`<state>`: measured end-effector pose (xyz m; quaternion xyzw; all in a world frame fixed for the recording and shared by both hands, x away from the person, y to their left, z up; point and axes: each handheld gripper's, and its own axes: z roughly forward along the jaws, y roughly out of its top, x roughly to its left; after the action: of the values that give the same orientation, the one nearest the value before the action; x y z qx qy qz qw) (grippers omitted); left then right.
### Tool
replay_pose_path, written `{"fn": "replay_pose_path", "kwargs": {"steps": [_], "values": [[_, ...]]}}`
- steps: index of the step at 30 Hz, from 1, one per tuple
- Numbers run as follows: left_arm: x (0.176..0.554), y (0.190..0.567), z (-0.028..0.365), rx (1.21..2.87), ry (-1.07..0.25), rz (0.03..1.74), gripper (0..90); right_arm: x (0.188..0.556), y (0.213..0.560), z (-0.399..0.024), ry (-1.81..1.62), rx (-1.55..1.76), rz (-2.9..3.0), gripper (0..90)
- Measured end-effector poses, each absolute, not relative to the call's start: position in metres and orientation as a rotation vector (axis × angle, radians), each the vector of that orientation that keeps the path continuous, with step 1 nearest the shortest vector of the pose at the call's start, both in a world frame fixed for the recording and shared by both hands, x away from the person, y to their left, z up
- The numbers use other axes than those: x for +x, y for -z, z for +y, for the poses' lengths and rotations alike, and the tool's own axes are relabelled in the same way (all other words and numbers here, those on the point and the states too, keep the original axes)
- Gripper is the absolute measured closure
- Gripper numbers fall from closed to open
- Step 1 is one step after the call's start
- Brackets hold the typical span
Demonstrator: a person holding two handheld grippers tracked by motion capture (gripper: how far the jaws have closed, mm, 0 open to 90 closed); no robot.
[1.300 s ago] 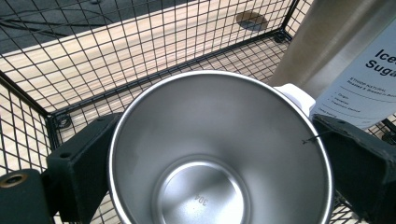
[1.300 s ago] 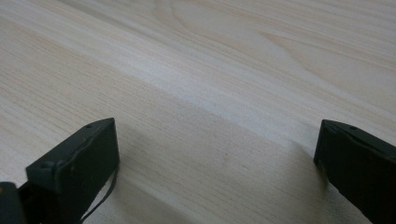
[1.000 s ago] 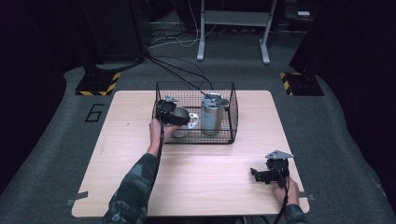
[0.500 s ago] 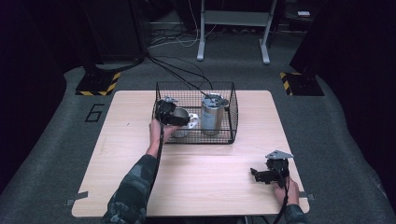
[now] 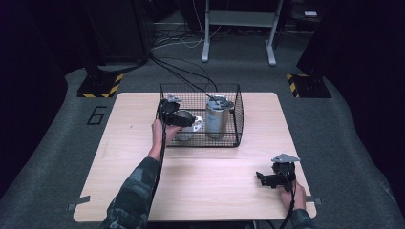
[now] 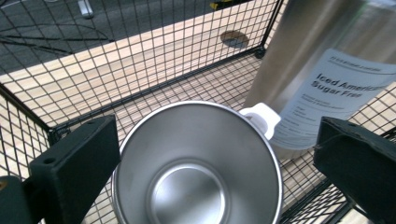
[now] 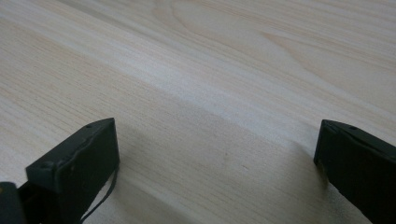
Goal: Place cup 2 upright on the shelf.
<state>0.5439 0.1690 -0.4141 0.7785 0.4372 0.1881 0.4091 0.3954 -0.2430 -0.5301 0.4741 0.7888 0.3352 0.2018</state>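
**Left gripper poised over a steel cup in the wire basket**

A pale wooden table [image 5: 200,191] carries a black wire basket [image 5: 236,114] toward its far side. Inside the basket, a tall metal can [image 5: 217,117] stands upright with a printed label, and just beside it sits a steel cup [image 6: 196,163] with a white handle, mouth up. The left gripper [image 5: 173,114] hangs above the cup, jaws spread wide to either side of the rim. The right gripper [image 5: 272,179] rests low over bare wood near the table's front right corner, jaws apart and holding nothing.
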Motion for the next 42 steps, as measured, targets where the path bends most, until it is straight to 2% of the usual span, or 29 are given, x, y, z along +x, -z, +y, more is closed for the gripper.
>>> {"fn": "replay_pose_path", "kwargs": {"steps": [17, 24, 42], "values": [[0.525, 0.394, 0.165, 1.961, -0.46, 1.022, 0.1, 0.395, 0.53, -0.243, -0.936, 1.324, 2.202, 0.0], [0.502, 0.382, 0.171, 1.977, -0.459, 0.981, 0.1, 0.396, 0.53, -0.243, -0.932, 1.324, 2.205, 0.0], [0.444, 0.385, 0.197, 1.996, -0.478, 0.936, 0.1, 0.396, 0.53, -0.243, -0.931, 1.323, 2.21, 0.0]]}}
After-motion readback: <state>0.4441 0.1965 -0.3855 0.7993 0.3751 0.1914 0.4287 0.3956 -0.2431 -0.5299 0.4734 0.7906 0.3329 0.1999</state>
